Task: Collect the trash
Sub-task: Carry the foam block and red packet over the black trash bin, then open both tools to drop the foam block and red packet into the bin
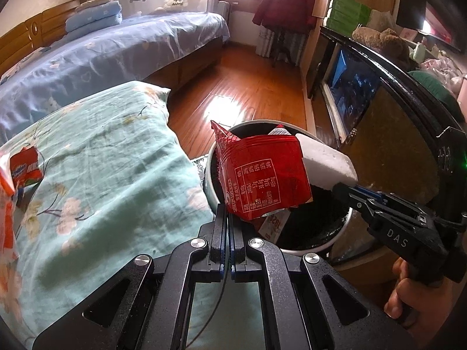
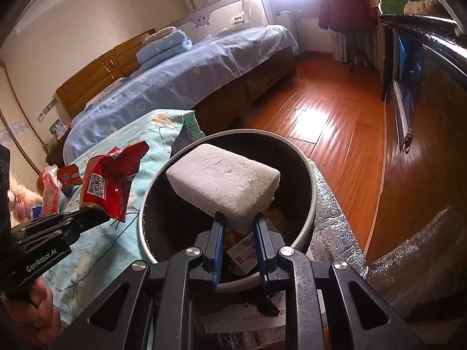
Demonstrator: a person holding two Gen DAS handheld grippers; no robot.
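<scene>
The left hand-held gripper (image 1: 228, 214) is pinching a red snack wrapper (image 1: 264, 172) over the trash bin (image 1: 210, 186). The right hand-held gripper (image 2: 238, 221) is clamping a white foam block (image 2: 224, 182) above the bin's mouth, where perhaps paper scraps are lying.

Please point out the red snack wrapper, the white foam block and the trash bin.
red snack wrapper (image 1: 262, 172), left wrist view, printed face.
white foam block (image 2: 224, 180), right wrist view, top face.
trash bin (image 2: 309, 175), right wrist view, right rim.
</scene>
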